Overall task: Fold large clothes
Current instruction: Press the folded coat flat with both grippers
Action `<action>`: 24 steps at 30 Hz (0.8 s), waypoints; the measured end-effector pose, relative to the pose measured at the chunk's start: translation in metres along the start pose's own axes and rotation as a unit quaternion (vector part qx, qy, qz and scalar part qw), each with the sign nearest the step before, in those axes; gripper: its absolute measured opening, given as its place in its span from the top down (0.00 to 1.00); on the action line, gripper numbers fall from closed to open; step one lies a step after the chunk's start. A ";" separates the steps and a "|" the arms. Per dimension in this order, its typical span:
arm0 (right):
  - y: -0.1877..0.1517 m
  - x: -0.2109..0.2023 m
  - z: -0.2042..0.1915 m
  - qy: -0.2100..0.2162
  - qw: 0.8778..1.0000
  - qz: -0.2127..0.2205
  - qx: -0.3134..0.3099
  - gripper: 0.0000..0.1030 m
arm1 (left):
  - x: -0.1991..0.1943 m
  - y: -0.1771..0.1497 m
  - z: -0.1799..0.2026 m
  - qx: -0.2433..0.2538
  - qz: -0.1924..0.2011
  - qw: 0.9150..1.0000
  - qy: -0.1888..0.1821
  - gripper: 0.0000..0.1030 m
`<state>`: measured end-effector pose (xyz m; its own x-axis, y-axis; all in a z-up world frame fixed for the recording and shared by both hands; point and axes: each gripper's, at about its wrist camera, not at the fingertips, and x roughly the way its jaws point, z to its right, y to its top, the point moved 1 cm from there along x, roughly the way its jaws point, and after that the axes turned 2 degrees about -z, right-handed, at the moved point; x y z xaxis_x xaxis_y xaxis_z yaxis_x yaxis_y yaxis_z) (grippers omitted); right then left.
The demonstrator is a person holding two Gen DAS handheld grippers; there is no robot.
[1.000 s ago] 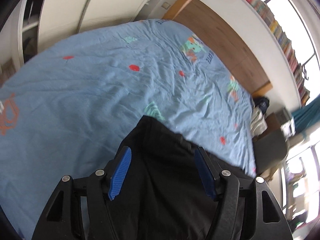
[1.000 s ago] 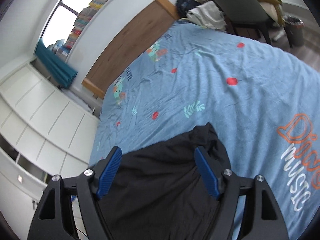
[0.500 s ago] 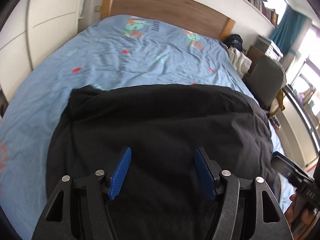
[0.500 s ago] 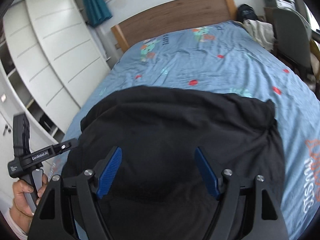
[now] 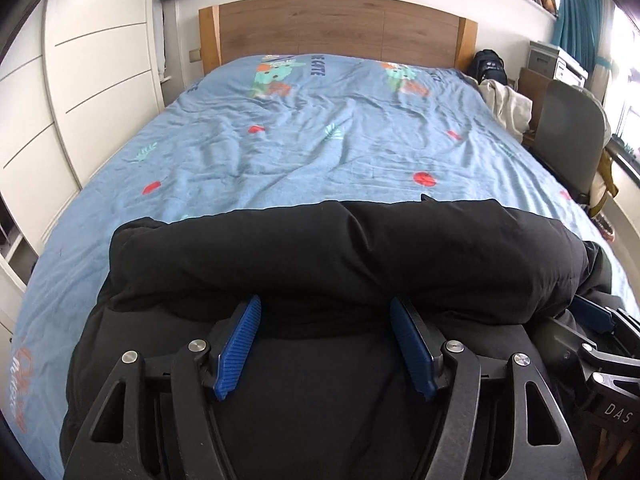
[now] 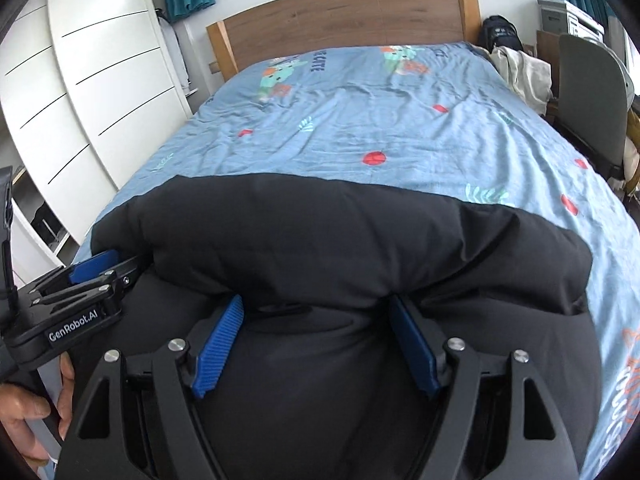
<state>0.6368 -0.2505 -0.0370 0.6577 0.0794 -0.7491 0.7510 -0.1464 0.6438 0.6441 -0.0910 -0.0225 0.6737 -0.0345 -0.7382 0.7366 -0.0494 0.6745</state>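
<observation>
A large black padded garment (image 5: 340,248) lies across the near end of the bed (image 5: 320,140), its far edge rolled into a thick fold. My left gripper (image 5: 324,304) points down at it, with the fold bunched between the blue pads (image 5: 240,336). It also shows at the left edge of the right wrist view as the left gripper (image 6: 100,268), held by a hand (image 6: 24,420). My right gripper (image 6: 316,300) grips the same garment (image 6: 340,232) further right, cloth filling the space between its pads (image 6: 412,344). The right gripper (image 5: 592,316) is partly hidden by cloth in the left wrist view.
The bed has a blue printed cover and a wooden headboard (image 5: 336,28). White wardrobe doors (image 5: 92,80) run along the left side. On the right stand a grey chair (image 5: 568,140) and a pile of pale clothes (image 5: 504,104) with a dark bag behind.
Both views rolled from tilted to level with the bed. The black garment, earlier hanging narrow between the fingers, came down and now lies spread wide across the near end of the bed.
</observation>
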 end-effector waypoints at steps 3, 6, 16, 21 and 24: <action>0.006 0.014 0.007 0.000 1.000 -0.006 0.005 0.28 | 0.012 0.003 0.003 0.003 0.000 1.000 0.006 0.35; 0.013 0.026 0.011 0.000 1.000 -0.010 0.010 0.27 | 0.019 0.005 0.004 0.006 0.001 1.000 0.010 0.34; 0.019 0.047 0.022 0.001 1.000 -0.020 0.022 0.27 | 0.036 0.009 0.004 0.002 -0.010 1.000 0.017 0.31; 0.013 0.043 0.025 0.003 1.000 -0.018 0.021 0.27 | 0.030 0.003 0.004 0.006 -0.004 1.000 0.022 0.30; 0.011 0.042 0.027 0.002 1.000 -0.018 0.021 0.27 | 0.029 0.001 0.002 0.004 -0.004 1.000 0.026 0.27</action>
<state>0.6712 -0.2757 -0.0654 0.6305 0.0883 -0.7712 0.7712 -0.1845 0.6093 0.6645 -0.0939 -0.0429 0.6707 0.0179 -0.7415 0.7411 -0.0568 0.6690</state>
